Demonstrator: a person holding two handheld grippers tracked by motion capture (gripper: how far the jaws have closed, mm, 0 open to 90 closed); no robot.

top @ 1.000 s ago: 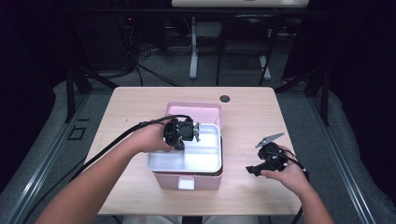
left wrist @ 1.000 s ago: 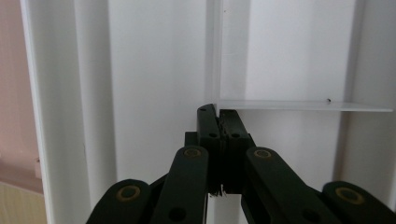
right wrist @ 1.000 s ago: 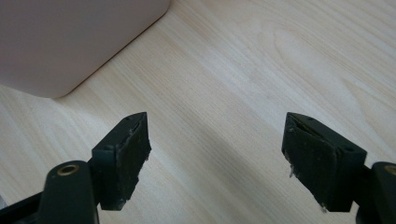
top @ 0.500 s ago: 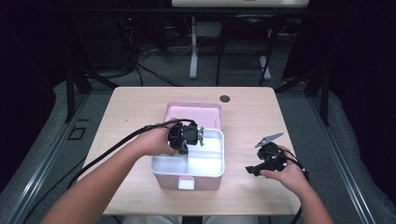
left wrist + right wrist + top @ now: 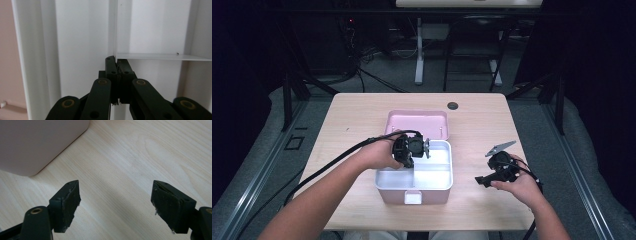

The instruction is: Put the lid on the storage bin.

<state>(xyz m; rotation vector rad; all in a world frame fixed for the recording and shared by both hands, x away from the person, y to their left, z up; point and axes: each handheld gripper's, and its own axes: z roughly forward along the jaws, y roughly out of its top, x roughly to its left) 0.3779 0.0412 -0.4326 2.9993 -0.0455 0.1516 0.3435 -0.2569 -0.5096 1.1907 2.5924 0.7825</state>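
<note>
**Left claw inside the open box**

I had the pink plastic box (image 5: 414, 172) with white divided tray near the tabletop's front edge, long axis left-right, lid (image 5: 417, 125) toward the far edge. My left gripper (image 5: 116, 65) was clenched empty over the divider (image 5: 160, 56); right gripper (image 5: 116, 198) rested released on the pale wood table (image 5: 357, 115). Dark room.

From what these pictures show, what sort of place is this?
Probably a lab or recording room, not a home. A small wooden table stands alone on grey floor, dark metal frame rails surround it, and loose cables lie behind. A person works there with a hand-held claw on a pink box.
</note>
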